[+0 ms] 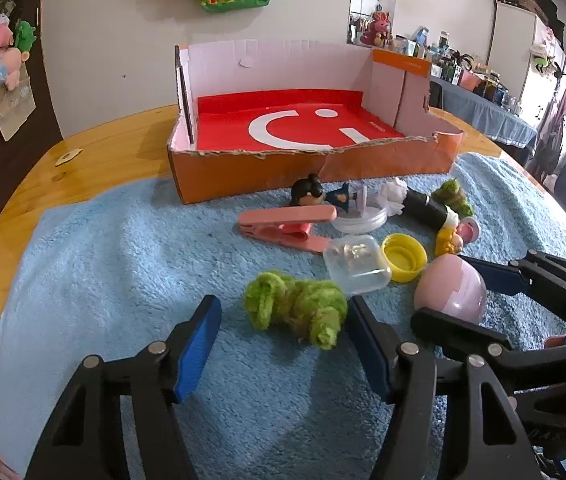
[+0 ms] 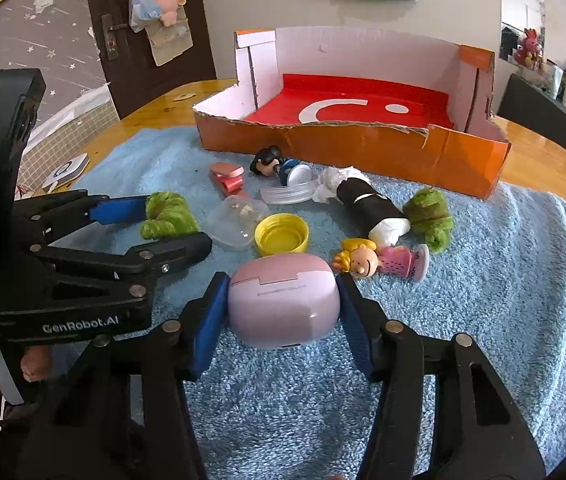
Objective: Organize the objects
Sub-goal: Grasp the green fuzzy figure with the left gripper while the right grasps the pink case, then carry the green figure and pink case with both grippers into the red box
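A green fuzzy ball point(image 1: 295, 308) lies on the blue towel point(image 1: 123, 280) between the tips of my left gripper point(image 1: 283, 300). The right pad touches it, while a gap shows at the left pad. My right gripper point(image 2: 283, 280) has both blue pads against the sides of a pink rounded case point(image 2: 283, 304), which rests on the towel. The orange cardboard box point(image 2: 363, 148) with a red floor stands behind, with nothing inside. The two grippers sit side by side, nearly touching.
Between the grippers and the box lie a pink clip point(image 1: 287, 228), a clear little case point(image 1: 357, 264), a yellow cap point(image 2: 281, 234), a dark-haired figurine point(image 2: 267, 162), a black roll with tissue point(image 2: 367, 200), a second green fuzzy ball point(image 2: 429, 216) and a blonde figurine point(image 2: 379, 260).
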Available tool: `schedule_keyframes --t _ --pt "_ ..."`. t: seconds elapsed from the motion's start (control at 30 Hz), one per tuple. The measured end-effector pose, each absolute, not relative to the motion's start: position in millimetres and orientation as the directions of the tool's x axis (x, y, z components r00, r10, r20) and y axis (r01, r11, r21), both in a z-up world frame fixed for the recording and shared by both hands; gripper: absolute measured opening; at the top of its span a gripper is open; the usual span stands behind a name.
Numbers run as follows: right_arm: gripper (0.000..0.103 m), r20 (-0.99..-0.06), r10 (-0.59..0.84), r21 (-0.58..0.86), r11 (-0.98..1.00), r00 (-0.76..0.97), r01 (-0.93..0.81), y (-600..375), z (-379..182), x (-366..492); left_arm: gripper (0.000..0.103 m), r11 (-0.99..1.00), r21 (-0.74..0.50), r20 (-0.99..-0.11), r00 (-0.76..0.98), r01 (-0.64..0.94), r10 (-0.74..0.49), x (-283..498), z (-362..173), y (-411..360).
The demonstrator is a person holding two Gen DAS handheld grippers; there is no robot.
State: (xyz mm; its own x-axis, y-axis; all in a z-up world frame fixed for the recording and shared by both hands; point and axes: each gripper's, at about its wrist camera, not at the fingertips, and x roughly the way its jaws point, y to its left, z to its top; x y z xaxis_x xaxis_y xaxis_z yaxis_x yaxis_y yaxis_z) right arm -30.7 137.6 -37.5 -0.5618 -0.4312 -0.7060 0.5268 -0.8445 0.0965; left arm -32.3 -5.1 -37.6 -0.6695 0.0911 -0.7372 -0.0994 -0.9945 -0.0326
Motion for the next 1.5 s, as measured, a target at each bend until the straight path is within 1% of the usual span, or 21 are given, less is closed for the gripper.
schedule_keyframes --t 0.2,0.53,0.83,1.23,1.5 --pt "0.052 -0.704 -0.442 0.120 -0.845 -0.555 0.521 140.9 -36.4 -30.5 0.045 -0.995 -0.041 -0.731 -0.676 -0.092 0.093 -28.2 -34.3 -5.2" --pt "0.052 -0.692 -0.460 0.140 -0.842 -0.557 0.521 144.3 -29.7 -26.2 0.043 -0.994 -0.059 -0.722 -0.684 -0.095 0.108 -21.9 -26.2 -6.5" --pt "0.052 -0.668 -0.471 0.129 -0.836 -0.576 0.534 142.3 -13.7 -26.7 0.043 -0.993 -0.058 -0.702 -0.703 -0.101 0.112 -20.3 -15.1 -6.7" --pt "0.052 -0.645 -0.474 0.123 -0.839 -0.600 0.530 142.4 5.4 -45.2 0.043 -0.994 -0.044 -0.675 -0.730 -0.099 0.103 -36.1 3.7 -4.3" --pt "0.052 -0.638 -0.476 0.127 -0.841 -0.606 0.527 144.7 17.3 -58.4 0.043 -0.993 -0.069 -0.668 -0.735 -0.099 0.120 -51.1 16.3 -5.0"
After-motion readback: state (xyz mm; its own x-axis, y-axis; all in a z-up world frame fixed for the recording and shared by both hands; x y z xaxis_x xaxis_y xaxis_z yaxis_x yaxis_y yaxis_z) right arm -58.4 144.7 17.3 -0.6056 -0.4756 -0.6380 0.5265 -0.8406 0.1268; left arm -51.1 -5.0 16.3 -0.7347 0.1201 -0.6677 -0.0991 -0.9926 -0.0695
